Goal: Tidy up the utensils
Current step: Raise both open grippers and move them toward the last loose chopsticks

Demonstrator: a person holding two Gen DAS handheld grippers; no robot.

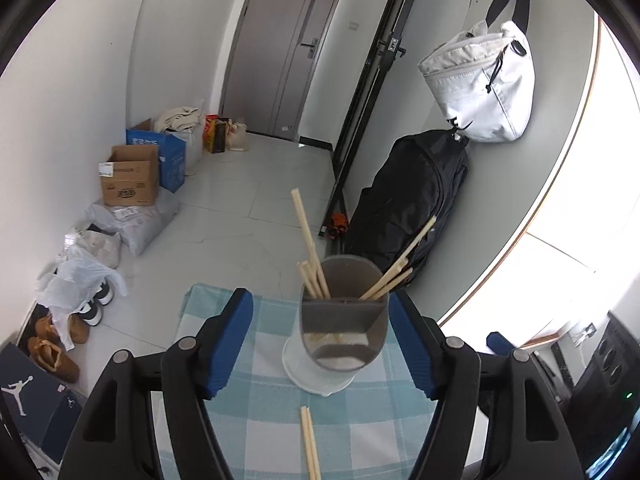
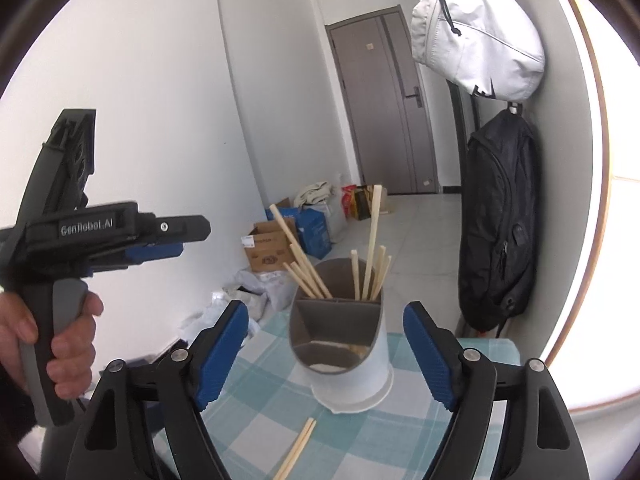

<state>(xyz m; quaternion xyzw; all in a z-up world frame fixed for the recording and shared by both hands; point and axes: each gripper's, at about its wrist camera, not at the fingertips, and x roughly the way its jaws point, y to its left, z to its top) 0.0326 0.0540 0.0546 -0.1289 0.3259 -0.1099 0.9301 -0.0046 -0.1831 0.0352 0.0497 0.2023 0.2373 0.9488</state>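
Near the grey divided plastic utensil holder (image 1: 344, 316), w/ chopsticks already inside, lay a loose pair of pale wooden chopsticks (image 1: 310, 444) on the checked cloth (image 1: 256, 392). Both my left gripper (image 1: 320, 344) & right gripper (image 2: 326, 354) stood open, empty. Sticks looked light, stiff, slippery; I'd pinch mid-length.

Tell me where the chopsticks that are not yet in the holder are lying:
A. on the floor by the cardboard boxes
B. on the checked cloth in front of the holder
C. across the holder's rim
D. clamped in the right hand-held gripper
B: a pair of loose chopsticks lies flat on the checked cloth just in front of the holder, and both hand-held grippers stand open with nothing between their fingers.
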